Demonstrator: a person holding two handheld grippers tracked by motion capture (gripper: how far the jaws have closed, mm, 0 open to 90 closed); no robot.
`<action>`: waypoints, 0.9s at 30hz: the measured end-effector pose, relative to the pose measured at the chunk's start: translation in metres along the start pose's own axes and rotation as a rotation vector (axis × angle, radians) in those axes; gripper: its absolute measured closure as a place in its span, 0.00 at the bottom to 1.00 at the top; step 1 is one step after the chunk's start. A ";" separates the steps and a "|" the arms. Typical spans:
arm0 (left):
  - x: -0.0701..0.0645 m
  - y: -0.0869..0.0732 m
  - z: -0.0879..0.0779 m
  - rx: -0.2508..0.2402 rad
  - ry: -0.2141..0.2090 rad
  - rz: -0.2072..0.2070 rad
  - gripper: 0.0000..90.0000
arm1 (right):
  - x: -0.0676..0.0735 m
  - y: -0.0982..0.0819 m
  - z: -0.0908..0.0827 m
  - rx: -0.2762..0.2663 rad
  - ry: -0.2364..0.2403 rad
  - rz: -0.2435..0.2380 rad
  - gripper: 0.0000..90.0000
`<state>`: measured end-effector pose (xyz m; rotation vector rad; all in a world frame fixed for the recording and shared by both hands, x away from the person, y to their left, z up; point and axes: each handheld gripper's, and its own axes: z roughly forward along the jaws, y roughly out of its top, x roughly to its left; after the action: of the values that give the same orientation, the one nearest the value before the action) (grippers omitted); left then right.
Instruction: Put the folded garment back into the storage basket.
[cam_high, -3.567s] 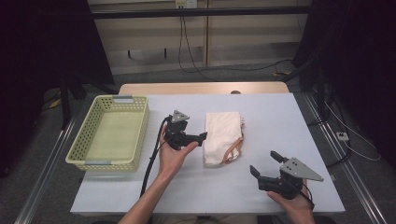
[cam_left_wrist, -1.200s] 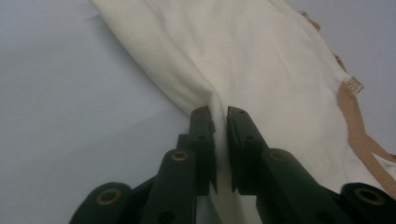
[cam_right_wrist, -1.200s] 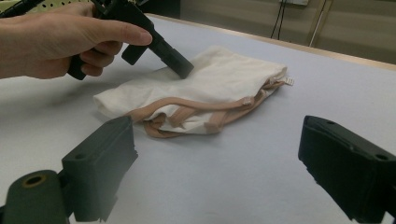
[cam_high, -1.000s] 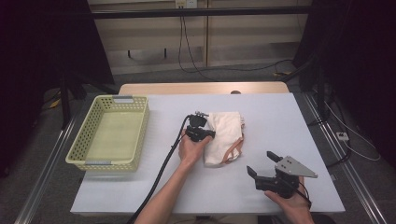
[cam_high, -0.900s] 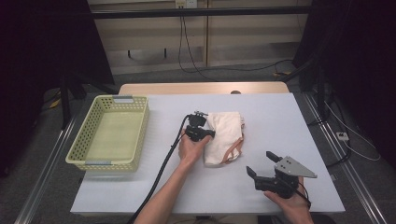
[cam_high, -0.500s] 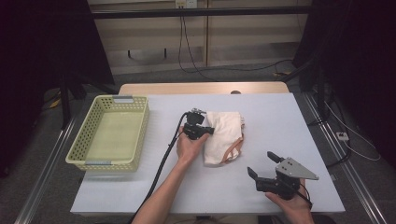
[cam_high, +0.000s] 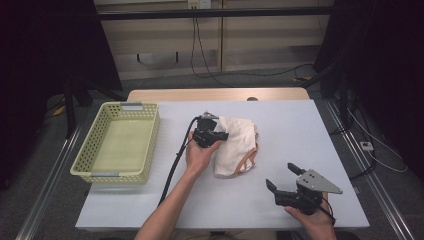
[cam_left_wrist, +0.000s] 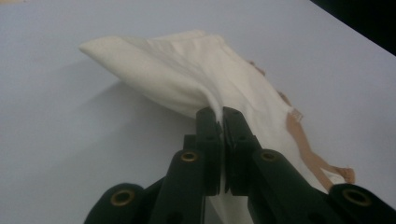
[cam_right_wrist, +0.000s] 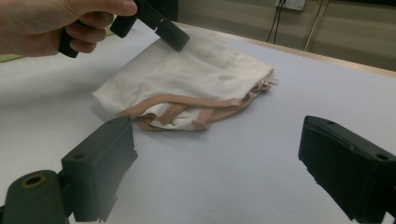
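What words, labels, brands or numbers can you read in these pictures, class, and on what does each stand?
None can be read.
Small tag on the cream cloth bag, at: too small and blurred to read.
Yellow basket: grey strips on its end rims show no legible text.

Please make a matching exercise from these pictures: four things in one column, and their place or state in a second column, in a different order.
Things:
1. left gripper
2. right gripper
3. basket
4. cloth bag

States:
A. empty, at the left of the table
B. jaws open, holding nothing
C. one edge lifted, the rest lying on the table
D. jaws shut on white fabric

Pairs: 1-D, 2-B, 3-A, 4-C
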<state>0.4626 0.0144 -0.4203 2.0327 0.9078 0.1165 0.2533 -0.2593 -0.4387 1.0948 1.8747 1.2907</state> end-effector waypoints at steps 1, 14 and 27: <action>-0.001 0.001 -0.002 -0.004 -0.001 0.009 0.96 | 0.000 0.000 0.000 0.000 0.001 0.000 0.12; -0.006 0.012 -0.024 -0.052 0.002 0.074 0.97 | 0.000 0.000 0.001 -0.003 0.000 -0.004 0.12; -0.006 0.021 -0.052 -0.101 0.033 0.128 0.97 | 0.000 0.000 0.001 -0.001 0.002 0.000 0.12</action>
<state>0.4490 0.0384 -0.3715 1.9984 0.7758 0.2617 0.2543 -0.2585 -0.4386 1.0939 1.8748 1.2930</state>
